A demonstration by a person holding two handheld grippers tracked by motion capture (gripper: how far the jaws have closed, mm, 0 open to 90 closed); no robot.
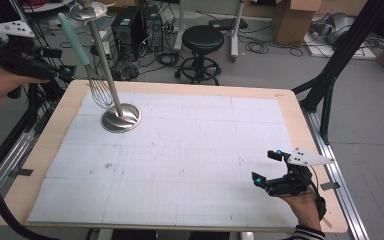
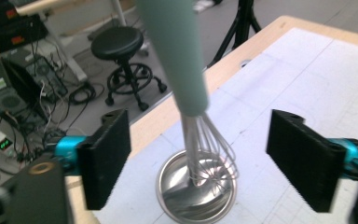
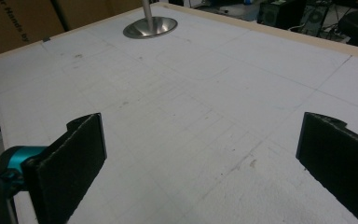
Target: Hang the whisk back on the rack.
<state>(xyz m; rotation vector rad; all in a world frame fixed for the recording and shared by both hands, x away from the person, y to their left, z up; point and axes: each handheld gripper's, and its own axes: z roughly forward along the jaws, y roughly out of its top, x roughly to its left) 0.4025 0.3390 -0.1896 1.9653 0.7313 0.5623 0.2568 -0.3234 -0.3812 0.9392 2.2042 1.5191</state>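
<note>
A whisk (image 1: 87, 65) leans against a metal stand (image 1: 120, 117) at the far left of the surface (image 1: 180, 165), with both tools apart from it.

The whisk's mint-green handle tilts up and left, and its wire loops hang just above the stand's round base, beside the slanted pole. The left tool (image 2: 198, 158), raised off the far left corner of the surface, has its jaws wide apart; the handle stands between them, touching neither pad. The right tool (image 1: 271, 167) sits near the right front corner, jaws open and holding nothing, well apart from the whisk.
</note>
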